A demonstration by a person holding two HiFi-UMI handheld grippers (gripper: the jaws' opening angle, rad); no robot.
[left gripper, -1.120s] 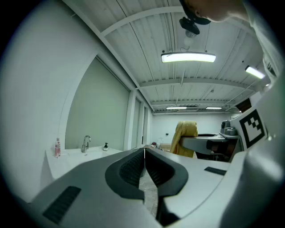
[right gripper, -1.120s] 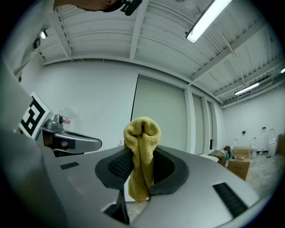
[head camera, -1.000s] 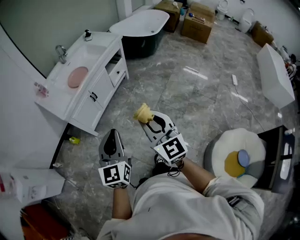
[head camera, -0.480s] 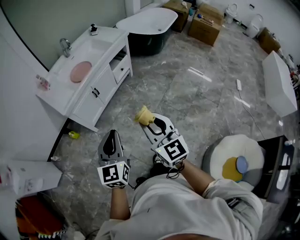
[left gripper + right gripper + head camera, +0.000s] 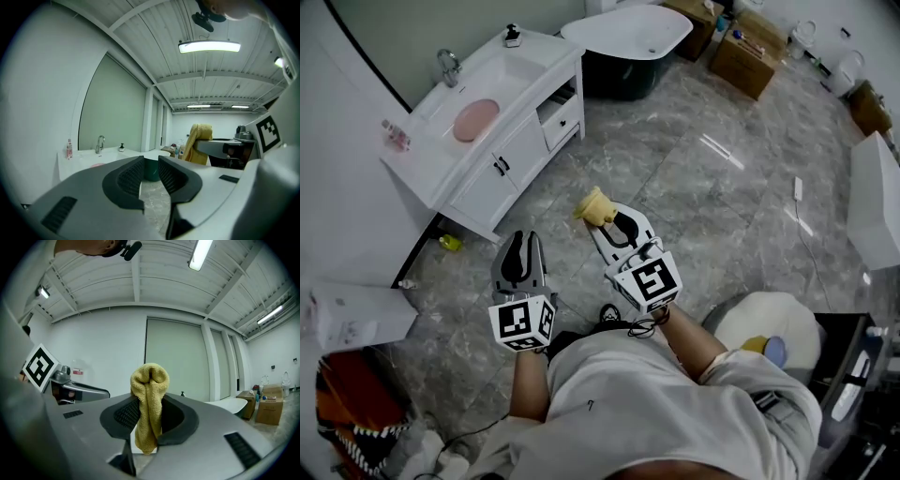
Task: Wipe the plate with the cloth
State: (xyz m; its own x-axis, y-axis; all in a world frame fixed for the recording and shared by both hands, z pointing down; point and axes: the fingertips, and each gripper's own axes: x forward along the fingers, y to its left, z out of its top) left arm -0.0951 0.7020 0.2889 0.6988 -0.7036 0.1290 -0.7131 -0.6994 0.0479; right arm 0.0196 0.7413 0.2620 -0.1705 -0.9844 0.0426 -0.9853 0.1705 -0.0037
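Note:
My right gripper [image 5: 602, 214] is shut on a bunched yellow cloth [image 5: 594, 206], which I hold up over the marble floor; in the right gripper view the cloth [image 5: 150, 380] stands upright between the dark pads. To its left, my left gripper [image 5: 522, 246] is held level with its jaws together and nothing in them; the left gripper view shows only a thin slit between its pads [image 5: 132, 176]. A pink plate [image 5: 476, 120] lies in the basin of the white vanity [image 5: 520, 141] at the upper left, well ahead of both grippers. It shows faintly as the plate [image 5: 96, 164] in the left gripper view.
The vanity carries a faucet [image 5: 448, 66], a soap dispenser [image 5: 513, 36] and a small pink bottle [image 5: 395, 134]. A white bathtub [image 5: 630, 30] and cardboard boxes [image 5: 752, 49] stand behind. A round white stool [image 5: 769, 323] is at my right, a white box [image 5: 352, 317] at my left.
The vanity with the plate has drawn nearer and shifted right in the head view. Both grippers keep their pose, the right one still holding the cloth.

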